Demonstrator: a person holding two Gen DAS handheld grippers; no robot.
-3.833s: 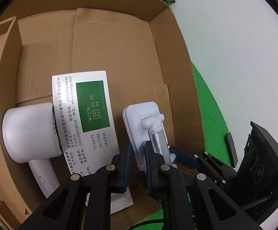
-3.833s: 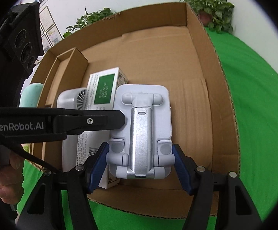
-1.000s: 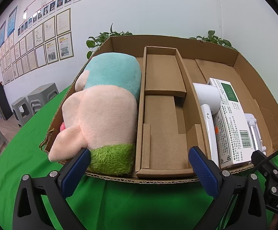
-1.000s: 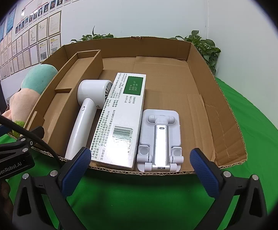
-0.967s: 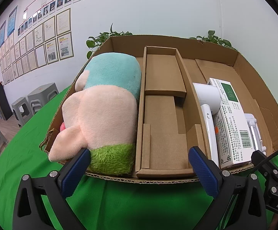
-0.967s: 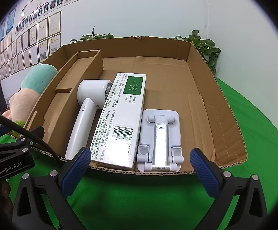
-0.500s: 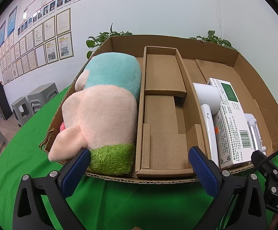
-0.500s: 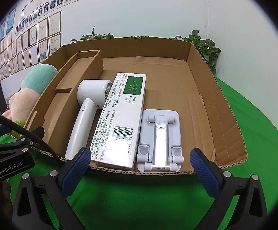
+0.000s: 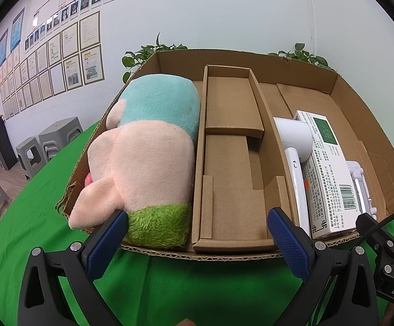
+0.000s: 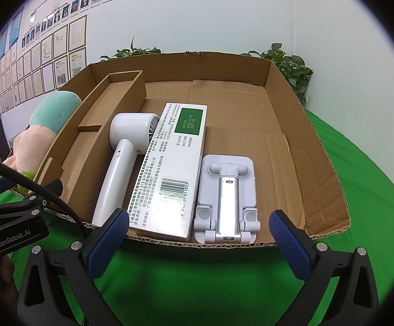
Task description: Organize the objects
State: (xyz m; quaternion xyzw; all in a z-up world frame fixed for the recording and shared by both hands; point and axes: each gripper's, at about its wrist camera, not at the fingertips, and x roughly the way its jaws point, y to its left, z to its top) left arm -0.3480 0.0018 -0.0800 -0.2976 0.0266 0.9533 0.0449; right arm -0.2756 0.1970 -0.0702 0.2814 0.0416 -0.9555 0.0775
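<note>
Inside the cardboard tray, the hair dryer, white carton and phone stand lie side by side lengthwise, apparently to save room, the plush toy filling the far-left compartment, while left gripper and right gripper hover wide open and empty before the near rim.

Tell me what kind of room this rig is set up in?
Probably an office or lab used for recording, not a home: framed certificates and staff photos line the wall, a green cloth covers the table, and grey stools stand at the side.

White wall hung with framed papers; grey stools beside green table
</note>
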